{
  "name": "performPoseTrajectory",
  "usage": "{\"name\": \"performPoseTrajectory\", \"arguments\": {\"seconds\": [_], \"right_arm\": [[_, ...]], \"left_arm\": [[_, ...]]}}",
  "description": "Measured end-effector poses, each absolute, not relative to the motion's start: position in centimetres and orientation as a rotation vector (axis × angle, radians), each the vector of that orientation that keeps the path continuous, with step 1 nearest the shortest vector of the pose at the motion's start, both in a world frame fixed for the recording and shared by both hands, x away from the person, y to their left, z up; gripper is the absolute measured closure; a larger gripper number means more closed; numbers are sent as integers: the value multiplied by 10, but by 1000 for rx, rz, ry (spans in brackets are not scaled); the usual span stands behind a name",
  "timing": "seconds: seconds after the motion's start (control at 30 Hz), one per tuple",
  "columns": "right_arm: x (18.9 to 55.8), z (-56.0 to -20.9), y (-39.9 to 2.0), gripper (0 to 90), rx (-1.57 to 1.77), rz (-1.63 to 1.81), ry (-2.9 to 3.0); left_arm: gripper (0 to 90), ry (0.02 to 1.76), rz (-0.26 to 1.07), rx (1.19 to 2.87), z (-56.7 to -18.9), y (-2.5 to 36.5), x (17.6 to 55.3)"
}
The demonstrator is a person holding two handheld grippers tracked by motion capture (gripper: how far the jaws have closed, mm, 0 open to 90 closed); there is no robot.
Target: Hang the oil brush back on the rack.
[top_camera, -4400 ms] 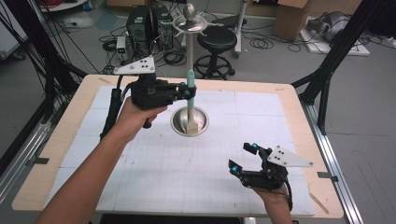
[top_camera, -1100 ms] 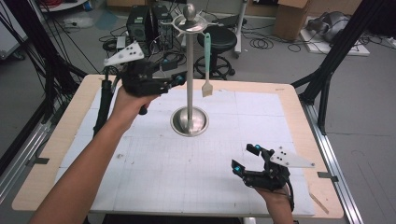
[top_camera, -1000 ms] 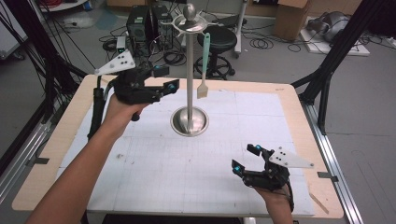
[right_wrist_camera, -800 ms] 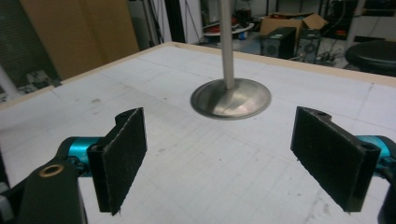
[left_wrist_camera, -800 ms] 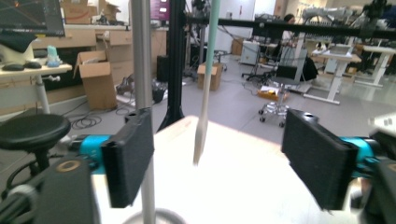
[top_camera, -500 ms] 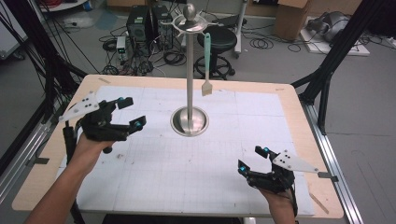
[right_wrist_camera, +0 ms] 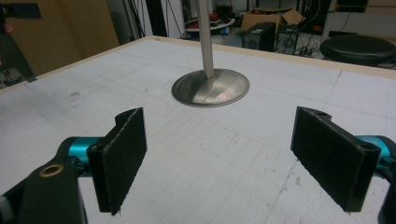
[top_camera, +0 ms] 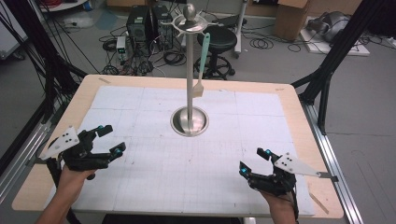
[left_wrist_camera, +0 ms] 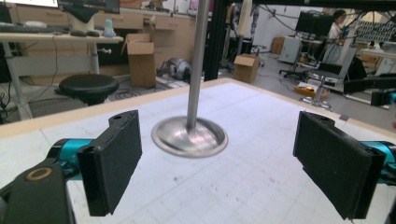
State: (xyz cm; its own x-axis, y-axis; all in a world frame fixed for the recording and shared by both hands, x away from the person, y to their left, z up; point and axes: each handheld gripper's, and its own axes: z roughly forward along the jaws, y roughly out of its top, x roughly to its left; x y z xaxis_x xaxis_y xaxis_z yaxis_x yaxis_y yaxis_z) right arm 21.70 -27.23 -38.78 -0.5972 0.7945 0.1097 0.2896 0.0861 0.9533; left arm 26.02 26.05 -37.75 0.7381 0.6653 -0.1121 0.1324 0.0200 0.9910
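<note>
Both claws, left (top_camera: pixel 106 140) and right (top_camera: pixel 254 161), gape empty; spatula (top_camera: pixel 202 65) hangs on stand (top_camera: pixel 190 122). Park low, clear of it.

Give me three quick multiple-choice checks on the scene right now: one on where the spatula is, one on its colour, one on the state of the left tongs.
1. Where is the spatula?
A. lying on the white mat
B. hanging from the top ring of the stand
C. held in the right tongs

2. What colour is its handle?
A. red
B. black
C. pale green

3. How do the left tongs stand?
A. open, nothing between the pads
B. shut on the spatula
C. shut on the pole

Answers: 1 B, the pale green-handled spatula hangs beside the pole of the tall silver metal stand with a round base. 2 C, the handle shows pale green in the high view. 3 A, the left tongs have just been opening, and their black pads stand wide apart over bare mat.
</note>
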Motion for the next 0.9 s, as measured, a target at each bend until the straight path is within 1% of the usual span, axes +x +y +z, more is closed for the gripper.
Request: {"name": "performPoseTrajectory", "arguments": {"seconds": [0.2,0.47,0.9], "right_arm": [[220,-390,-268,174,1060,1516,1946],[220,-388,-268,174,1056,1520,1930],[221,-388,-269,174,1056,1522,1932]], "left_arm": [[159,694,452,1529,-387,263,259],[159,704,446,1502,-387,266,257],[160,716,448,1509,-389,269,256]]}}
